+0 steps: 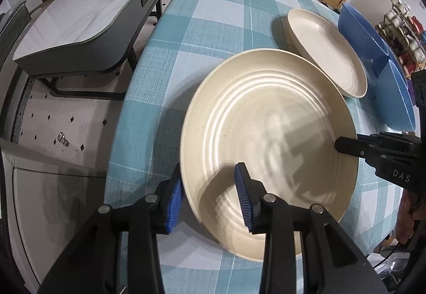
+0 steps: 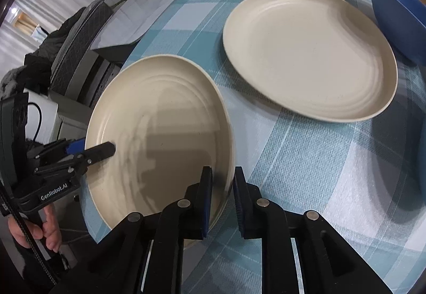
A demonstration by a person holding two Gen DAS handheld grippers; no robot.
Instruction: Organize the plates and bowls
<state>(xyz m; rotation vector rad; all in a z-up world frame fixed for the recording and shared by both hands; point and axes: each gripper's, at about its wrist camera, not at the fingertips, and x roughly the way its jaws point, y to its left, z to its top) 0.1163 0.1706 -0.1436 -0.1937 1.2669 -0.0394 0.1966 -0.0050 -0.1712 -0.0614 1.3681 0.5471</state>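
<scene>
A large cream plate (image 1: 269, 142) lies near the table's front edge, and also shows in the right wrist view (image 2: 159, 139). My left gripper (image 1: 210, 196) straddles its left rim, jaws wide apart, one finger outside and one over the plate. My right gripper (image 2: 222, 195) is closed on the opposite rim, and also shows in the left wrist view (image 1: 346, 147). A second cream plate (image 2: 308, 51) lies behind it on the table. A blue bowl (image 2: 394, 9) stands at the far right.
The table carries a teal checked cloth (image 1: 213, 35). A second blue dish (image 1: 396, 97) lies to the right. A grey marble-topped side table (image 1: 87, 14) and a chair (image 2: 80, 35) stand beyond the left edge. A rack of mugs (image 1: 404, 35) is at far right.
</scene>
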